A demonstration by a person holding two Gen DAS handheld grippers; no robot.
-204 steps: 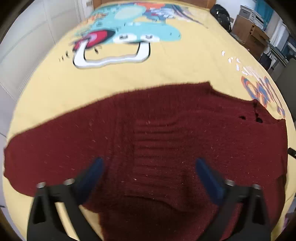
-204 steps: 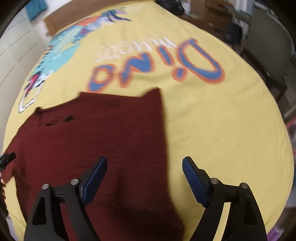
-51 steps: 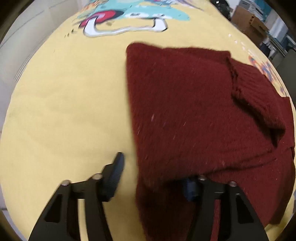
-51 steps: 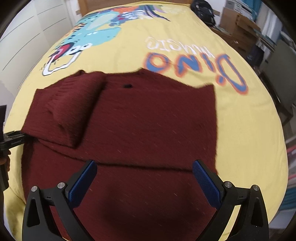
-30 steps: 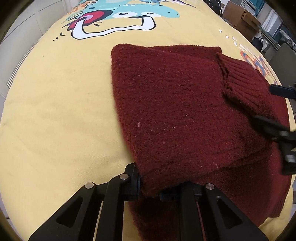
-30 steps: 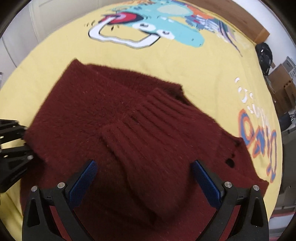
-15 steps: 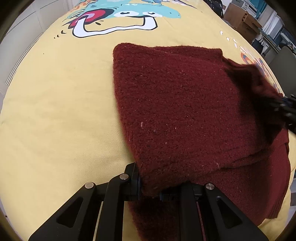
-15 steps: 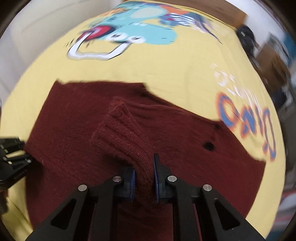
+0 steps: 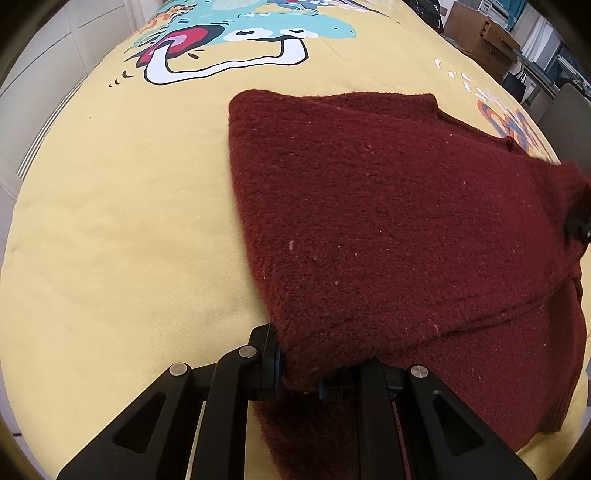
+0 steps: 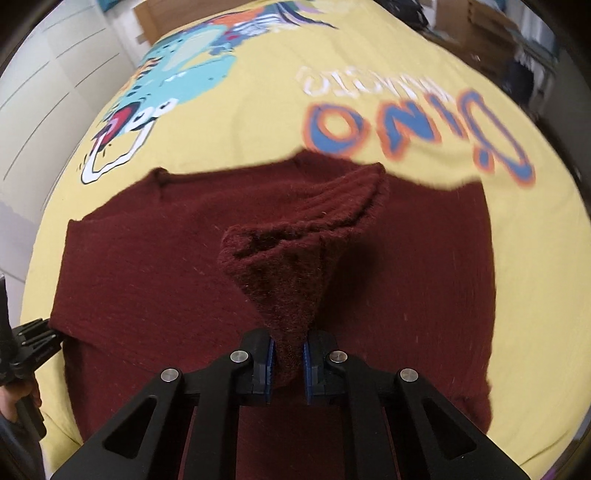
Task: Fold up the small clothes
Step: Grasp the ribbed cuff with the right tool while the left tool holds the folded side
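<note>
A dark red knitted sweater (image 9: 388, 221) lies on a yellow dinosaur-print bed cover (image 9: 118, 221), its left side folded over the body. My left gripper (image 9: 299, 380) is shut on the near corner of that folded layer. My right gripper (image 10: 287, 360) is shut on the ribbed sleeve cuff (image 10: 332, 214) and holds the sleeve (image 10: 284, 288) lifted above the sweater body (image 10: 147, 280). The left gripper also shows at the left edge of the right wrist view (image 10: 33, 343). The right gripper's tip shows at the right edge of the left wrist view (image 9: 578, 229).
The cover carries a teal dinosaur print (image 9: 236, 33) and blue-orange "Dino" lettering (image 10: 406, 125). Cardboard boxes and furniture (image 9: 480, 33) stand beyond the far right of the bed. A white wall (image 10: 44, 81) runs along the left.
The left gripper shut on the folded sweater corner and has stayed there. The right gripper shut on the ribbed sleeve cuff and has since pulled it up and to the right across the sweater.
</note>
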